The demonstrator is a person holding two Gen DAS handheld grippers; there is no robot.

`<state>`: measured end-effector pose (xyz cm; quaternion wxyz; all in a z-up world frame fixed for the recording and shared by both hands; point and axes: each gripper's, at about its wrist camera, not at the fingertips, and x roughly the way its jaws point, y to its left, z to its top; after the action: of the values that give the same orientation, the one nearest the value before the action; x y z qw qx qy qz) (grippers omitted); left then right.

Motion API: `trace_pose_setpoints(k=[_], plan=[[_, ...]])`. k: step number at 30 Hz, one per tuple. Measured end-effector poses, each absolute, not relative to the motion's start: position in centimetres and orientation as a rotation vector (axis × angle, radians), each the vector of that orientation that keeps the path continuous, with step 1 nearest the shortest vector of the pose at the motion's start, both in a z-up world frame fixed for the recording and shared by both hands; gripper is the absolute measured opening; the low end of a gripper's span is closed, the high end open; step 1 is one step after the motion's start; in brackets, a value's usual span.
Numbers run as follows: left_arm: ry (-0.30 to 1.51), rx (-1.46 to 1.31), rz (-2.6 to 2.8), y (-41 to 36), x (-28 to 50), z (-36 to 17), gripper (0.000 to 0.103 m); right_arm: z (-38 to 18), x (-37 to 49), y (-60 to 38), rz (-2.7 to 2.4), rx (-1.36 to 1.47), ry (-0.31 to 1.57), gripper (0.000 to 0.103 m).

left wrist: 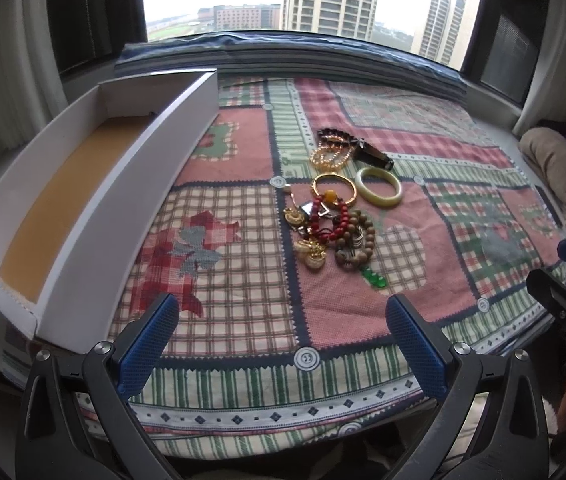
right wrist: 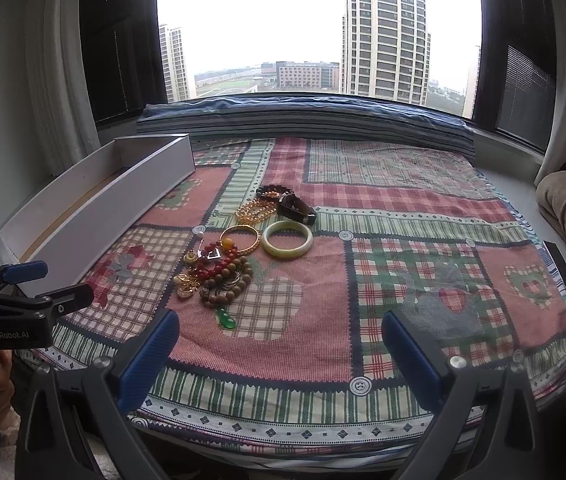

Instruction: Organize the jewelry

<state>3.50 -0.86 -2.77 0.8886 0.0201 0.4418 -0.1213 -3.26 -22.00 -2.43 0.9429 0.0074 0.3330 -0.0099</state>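
Above the quilt [left wrist: 243,280], both grippers' fingers [left wrist: 151,344] [right wrist: 411,356] wide apart, empty.

Bare patchwork cloth [right wrist: 403,264] right of jewelry heap [right wrist: 219,268]; white box [left wrist: 123,216] flanking left.

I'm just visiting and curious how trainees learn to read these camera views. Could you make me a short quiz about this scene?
1. True or false: some jewelry already lies inside the long white box.
2. Which piece lies nearest the cameras? A) pale green bangle B) green pendant C) gold bangle
3. Fill in: both the left gripper and the right gripper are ____ and hold nothing.

Key: 1 false, its tan floor shows bare and every piece sits on the patchwork cloth. 2 B. 3 open.
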Motion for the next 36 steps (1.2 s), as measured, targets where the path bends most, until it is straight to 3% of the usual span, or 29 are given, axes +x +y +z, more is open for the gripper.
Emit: trace_pose_setpoints(k=[15, 22, 28, 29, 33, 36], plan=[[0.986, 0.199, -0.287, -4.6, 5.5, -5.0, 0.103, -3.7, 0.1, -23.2, -0.055, 0.034, 0.755, 0.103], [0.996, 0.135, -0.342, -4.1, 12.6, -4.2, 0.103, -4.5, 1.3, -23.7, -0.067, 0.056, 0.789, 0.103], [1.049, 0.228, -0.459, -8.4, 18.1, -7.8, 0.102, -4.7, 1.7, -23.6, -0.05, 0.069, 0.801, 0.103], [1.059, 0.24, -0.464, -8.9, 18.9, -8.7, 0.099, -4.7, 1.7, -23.6, -0.05, 0.07, 0.803, 0.103], [1.155, 0.238, -0.469, -9.8, 21.2, -11.9, 0.065, -4.7, 1.4, -23.7, -0.048, 0.065, 0.799, 0.103], [1.168, 0.228, -0.479, -9.8, 21.3, -12.6, 0.057, -4.8, 1.2, -23.9, -0.051, 0.06, 0.8, 0.103]])
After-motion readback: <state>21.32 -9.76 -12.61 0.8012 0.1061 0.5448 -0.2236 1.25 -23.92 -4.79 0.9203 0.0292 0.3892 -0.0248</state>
